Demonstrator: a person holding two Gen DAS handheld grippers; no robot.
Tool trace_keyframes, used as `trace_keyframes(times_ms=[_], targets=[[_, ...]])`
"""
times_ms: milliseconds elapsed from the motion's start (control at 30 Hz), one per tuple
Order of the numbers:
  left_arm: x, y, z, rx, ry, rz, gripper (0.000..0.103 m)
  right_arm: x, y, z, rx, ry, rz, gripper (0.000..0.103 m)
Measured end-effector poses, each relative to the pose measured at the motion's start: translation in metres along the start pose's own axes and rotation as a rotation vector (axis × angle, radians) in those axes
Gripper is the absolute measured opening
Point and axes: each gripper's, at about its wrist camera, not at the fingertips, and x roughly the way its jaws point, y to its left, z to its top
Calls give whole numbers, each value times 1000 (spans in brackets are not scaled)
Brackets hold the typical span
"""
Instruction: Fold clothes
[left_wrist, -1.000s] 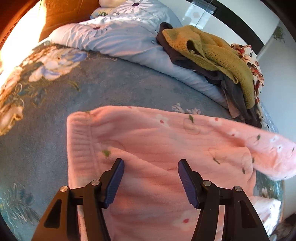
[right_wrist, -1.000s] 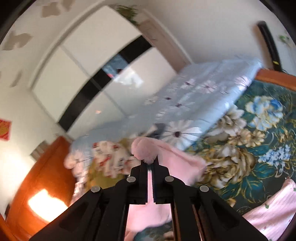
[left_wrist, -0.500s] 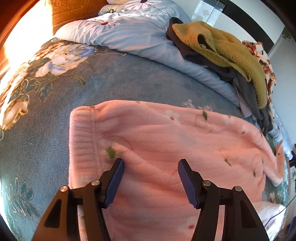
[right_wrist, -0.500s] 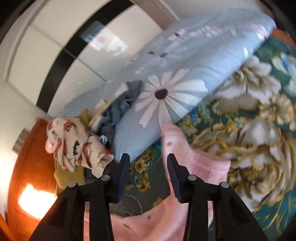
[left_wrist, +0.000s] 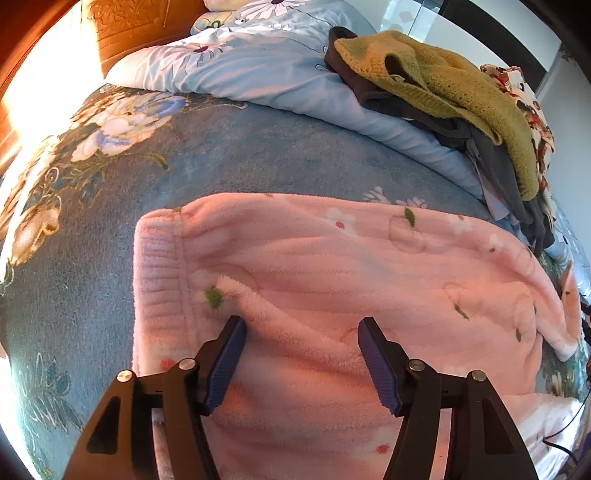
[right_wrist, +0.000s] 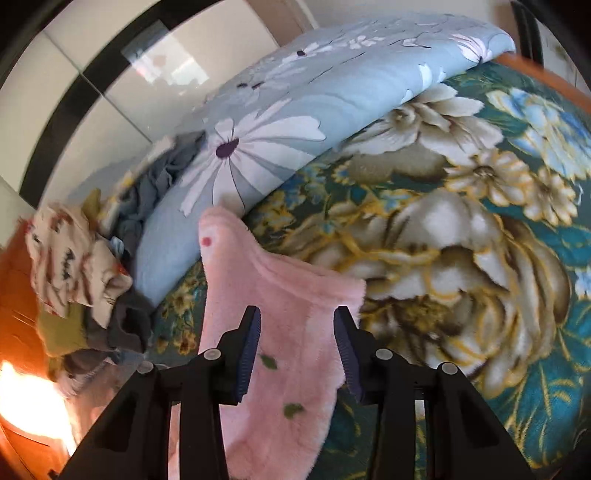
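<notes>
A pink fleece garment (left_wrist: 332, 280) with small flower and leaf prints lies on the floral bed blanket (left_wrist: 229, 155); its ribbed band sits at the left. My left gripper (left_wrist: 299, 332) is open just above the garment's middle, with a raised fold between its blue pads. In the right wrist view one end of the same pink garment (right_wrist: 280, 295) lies flat on the blanket (right_wrist: 461, 258). My right gripper (right_wrist: 297, 325) hovers open over that end and holds nothing.
A light-blue flowered duvet (left_wrist: 280, 70) is bunched along the far side. On it lies a heap of clothes: a mustard knit (left_wrist: 461, 92), dark grey pieces and a red-patterned cloth (right_wrist: 70, 258). A wooden headboard (left_wrist: 122, 33) and glossy wardrobe doors (right_wrist: 122, 85) border the bed.
My right gripper opened and let go of the pink garment's end, which dropped onto the blanket. The lifted leg now lies folded flat. My left gripper stayed open over the garment.
</notes>
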Motion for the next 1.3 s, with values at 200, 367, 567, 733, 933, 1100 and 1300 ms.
trace_keyframes(times_ms=[200, 367, 567, 733, 933, 1100, 1300], targets=[[4, -4, -2, 15, 5, 20, 68, 27, 1, -3, 39, 39, -106, 11], [4, -2, -1, 15, 5, 10, 68, 0, -1, 3, 50, -31, -23, 4], [5, -1, 2, 11, 9, -5, 68, -120, -23, 24, 52, -285, 167, 3], [8, 0, 1, 11, 24, -18, 68, -133, -118, -6, 187, -236, 54, 3], [-3, 0, 5, 22, 7, -20, 68, -124, -185, -57, 307, -152, 39, 3], [2, -6, 11, -1, 21, -48, 68, -131, -144, -21, 247, -177, 97, 3], [-2, -14, 10, 23, 23, -44, 68, -174, -49, 39, 51, -283, 207, 3]])
